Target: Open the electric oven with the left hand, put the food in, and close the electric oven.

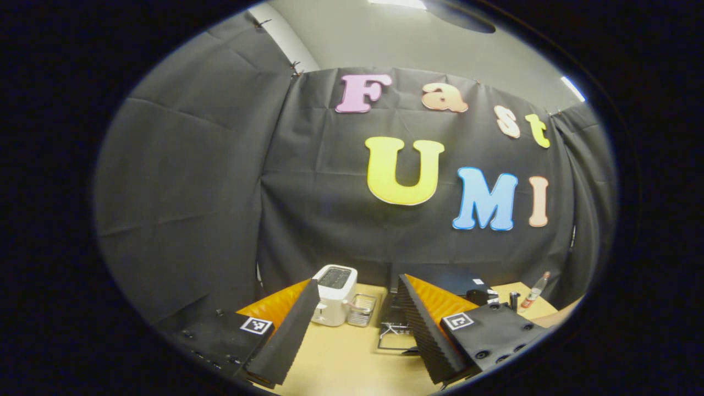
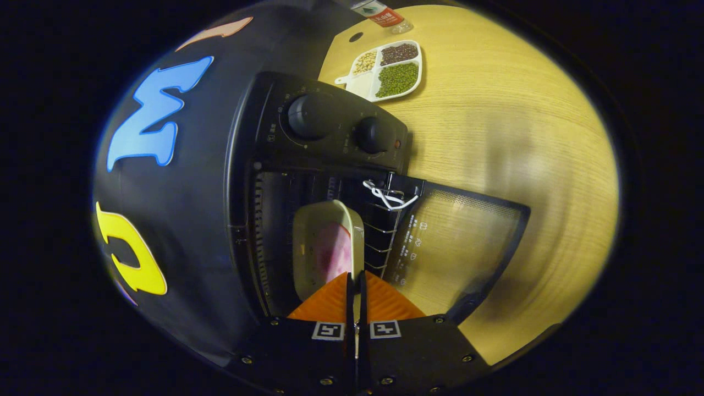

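The black electric oven (image 2: 330,126) stands with its glass door (image 2: 456,247) swung fully open over the wooden table. A pale dish (image 2: 308,242) with pink food (image 2: 333,250) sits in the oven's mouth, over the wire rack (image 2: 385,220). My right gripper (image 2: 356,281) is shut on the dish's near rim. In the left gripper view my left gripper (image 1: 357,279) is open and holds nothing, raised above the table and well back from the oven (image 1: 448,278), which its right finger partly hides.
A white toaster (image 1: 334,294) and a small wire basket (image 1: 362,309) stand left of the oven. A divided tray of beans (image 2: 390,69) and a bottle (image 2: 379,11) lie beyond the oven's knob side. Bare wooden table (image 2: 522,137) spreads beside the door.
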Available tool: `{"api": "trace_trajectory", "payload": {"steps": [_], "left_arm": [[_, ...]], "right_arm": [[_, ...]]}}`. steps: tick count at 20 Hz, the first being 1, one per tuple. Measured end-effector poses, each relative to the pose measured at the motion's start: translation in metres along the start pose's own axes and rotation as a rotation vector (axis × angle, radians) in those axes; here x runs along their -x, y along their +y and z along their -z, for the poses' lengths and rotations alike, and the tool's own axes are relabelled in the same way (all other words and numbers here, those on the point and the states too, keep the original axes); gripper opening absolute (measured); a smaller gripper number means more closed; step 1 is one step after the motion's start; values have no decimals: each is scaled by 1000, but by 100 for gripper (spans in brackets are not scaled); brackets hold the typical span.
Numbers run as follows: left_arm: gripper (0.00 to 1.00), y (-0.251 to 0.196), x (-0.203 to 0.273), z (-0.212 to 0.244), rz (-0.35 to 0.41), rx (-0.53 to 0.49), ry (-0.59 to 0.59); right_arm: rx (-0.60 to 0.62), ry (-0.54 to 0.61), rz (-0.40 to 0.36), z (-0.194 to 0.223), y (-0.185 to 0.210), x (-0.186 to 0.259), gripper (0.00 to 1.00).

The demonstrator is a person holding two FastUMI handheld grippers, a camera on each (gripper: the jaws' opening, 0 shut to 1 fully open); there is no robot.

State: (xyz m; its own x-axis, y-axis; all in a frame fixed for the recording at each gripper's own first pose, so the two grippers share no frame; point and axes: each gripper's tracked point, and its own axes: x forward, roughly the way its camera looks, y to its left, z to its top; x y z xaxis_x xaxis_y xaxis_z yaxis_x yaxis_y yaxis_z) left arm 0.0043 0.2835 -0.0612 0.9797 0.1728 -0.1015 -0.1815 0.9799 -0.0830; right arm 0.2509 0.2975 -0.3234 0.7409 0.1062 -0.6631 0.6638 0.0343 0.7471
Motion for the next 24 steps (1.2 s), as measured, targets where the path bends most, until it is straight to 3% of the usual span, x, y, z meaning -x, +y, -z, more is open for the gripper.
{"api": "trace_trajectory", "payload": {"steps": [8, 9, 13, 16, 18, 19, 20, 24], "left_arm": [[97, 19, -3, 12, -40, -34, 46], [100, 19, -3, 13, -42, -39, 51], [97, 11, -8, 11, -34, -42, 43], [100, -2, -13, 12, -9, -46, 41], [97, -13, -18, 12, 10, -44, 39], [97, -18, -20, 14, 20, -40, 40], [100, -25, -22, 15, 31, -36, 42], [97, -56, -25, 20, 84, -20, 49]], "right_arm": [[-205, -59, -18, 17, 22, -49, 3], [-209, -50, -30, 19, 27, -51, 4], [-171, -15, -48, 23, 34, -52, 6], [-86, 18, -46, 21, 33, -39, 11], [19, 67, -30, 27, 25, -24, 20], [82, 85, -21, 27, 18, -14, 10], [131, 95, -21, 26, 13, -4, 25], [309, 137, -31, 13, -3, 40, 25]]}}
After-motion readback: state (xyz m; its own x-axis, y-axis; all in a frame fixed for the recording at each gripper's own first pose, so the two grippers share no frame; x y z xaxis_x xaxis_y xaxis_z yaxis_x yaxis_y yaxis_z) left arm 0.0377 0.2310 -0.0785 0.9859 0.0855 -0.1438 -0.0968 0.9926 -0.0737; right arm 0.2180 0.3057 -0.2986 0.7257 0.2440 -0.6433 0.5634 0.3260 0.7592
